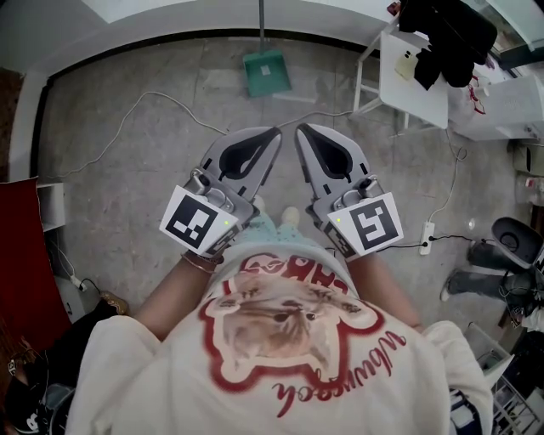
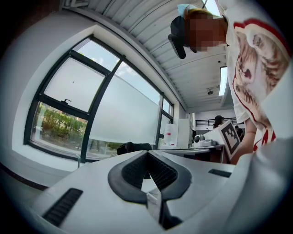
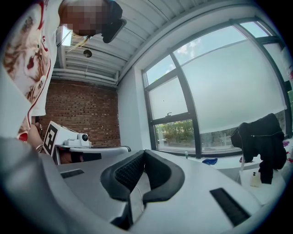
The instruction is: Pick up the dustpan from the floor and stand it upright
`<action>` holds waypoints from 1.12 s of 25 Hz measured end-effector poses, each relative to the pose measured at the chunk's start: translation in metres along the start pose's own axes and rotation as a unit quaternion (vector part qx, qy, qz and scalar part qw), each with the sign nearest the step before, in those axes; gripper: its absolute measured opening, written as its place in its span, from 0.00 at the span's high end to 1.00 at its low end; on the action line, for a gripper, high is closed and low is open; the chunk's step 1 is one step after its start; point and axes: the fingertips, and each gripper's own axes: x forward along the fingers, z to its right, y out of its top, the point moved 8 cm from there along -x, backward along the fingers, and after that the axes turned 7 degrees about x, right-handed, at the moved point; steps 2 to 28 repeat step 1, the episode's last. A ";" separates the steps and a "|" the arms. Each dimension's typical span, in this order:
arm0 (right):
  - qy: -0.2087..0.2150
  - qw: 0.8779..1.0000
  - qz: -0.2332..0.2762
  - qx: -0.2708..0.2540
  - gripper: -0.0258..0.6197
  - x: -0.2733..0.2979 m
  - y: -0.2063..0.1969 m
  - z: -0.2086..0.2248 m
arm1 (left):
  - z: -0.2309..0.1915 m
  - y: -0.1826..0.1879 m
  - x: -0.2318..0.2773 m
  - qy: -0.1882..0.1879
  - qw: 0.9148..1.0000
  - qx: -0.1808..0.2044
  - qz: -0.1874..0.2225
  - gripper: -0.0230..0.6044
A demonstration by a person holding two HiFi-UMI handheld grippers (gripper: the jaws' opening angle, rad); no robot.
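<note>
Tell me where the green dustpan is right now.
Head view, top centre: the green dustpan sits on the floor by the far wall, left of the white table.

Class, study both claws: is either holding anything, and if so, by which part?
Nothing is held. The left claw and right claw are both shut and empty; the green dustpan stands by the far wall, apart from them.

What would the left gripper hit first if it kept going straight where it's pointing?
Nothing close: the left gripper aims level through open air, and the first thing in line looks like the dark clothing on the far table, though depth is unclear.
</note>
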 end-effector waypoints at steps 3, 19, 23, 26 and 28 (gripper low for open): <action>0.000 1.000 0.001 -0.001 0.92 0.000 0.001 -0.001 | 0.000 0.001 -0.001 0.000 1.000 0.000 0.001 0.93; 0.000 1.000 0.001 -0.001 0.92 0.000 0.001 -0.001 | 0.000 0.001 -0.001 0.000 1.000 0.000 0.001 0.93; 0.000 1.000 0.001 -0.001 0.92 0.000 0.001 -0.001 | 0.000 0.001 -0.001 0.000 1.000 0.000 0.001 0.93; 0.000 1.000 0.001 -0.001 0.92 0.000 0.001 -0.001 | 0.000 0.001 -0.001 0.000 1.000 0.000 0.001 0.93; 0.000 1.000 0.001 -0.001 0.92 0.000 0.001 -0.001 | 0.000 0.001 -0.001 0.000 1.000 0.000 0.001 0.93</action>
